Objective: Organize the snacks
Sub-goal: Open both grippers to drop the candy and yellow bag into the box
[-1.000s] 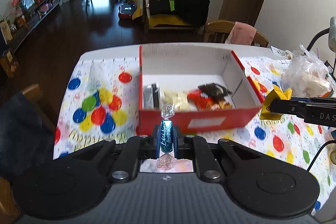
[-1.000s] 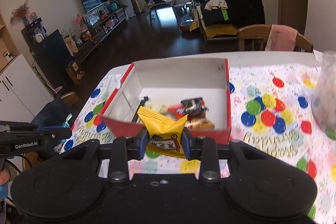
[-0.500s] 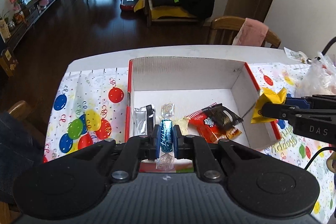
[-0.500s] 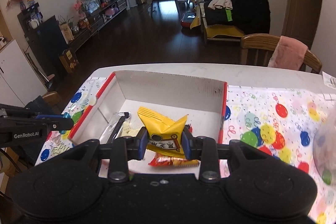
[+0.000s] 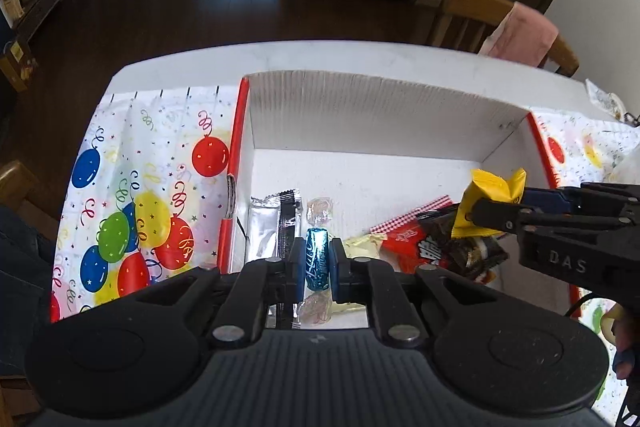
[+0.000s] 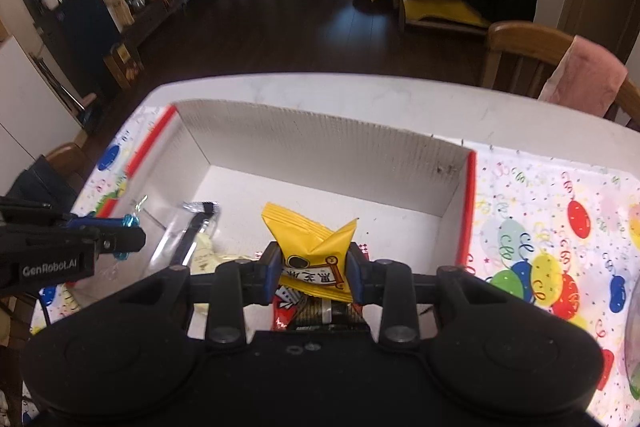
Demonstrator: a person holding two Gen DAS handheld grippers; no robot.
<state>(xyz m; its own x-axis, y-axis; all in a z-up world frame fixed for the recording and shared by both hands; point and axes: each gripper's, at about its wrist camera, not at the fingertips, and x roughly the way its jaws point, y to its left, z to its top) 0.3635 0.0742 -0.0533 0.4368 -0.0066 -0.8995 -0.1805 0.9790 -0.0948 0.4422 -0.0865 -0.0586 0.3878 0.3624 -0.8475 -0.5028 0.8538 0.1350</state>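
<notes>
- Balloon-print tablecloth [image 5: 152,187] covers the dining table, and a red-edged cardboard box [image 5: 384,115] sits open on it, a living room beyond.
- Left gripper [image 5: 317,265] is pinched shut on a blue foil candy [image 5: 317,261], poised over the box's near left part.
- Right gripper [image 6: 314,273] is clamped on a yellow snack packet [image 6: 310,239], above the near middle of the box.
- Best play, I'd say: lower each one close to the floor of the box, open over a bare white patch, don't fling.
- Crowded below: a silver wrapper [image 5: 266,227], a clear-wrapped sweet [image 5: 320,207] and a red-and-black packet [image 5: 436,247] lie right under the tips.
- Watch the two grippers, near each other; staggered releases look safer.
</notes>
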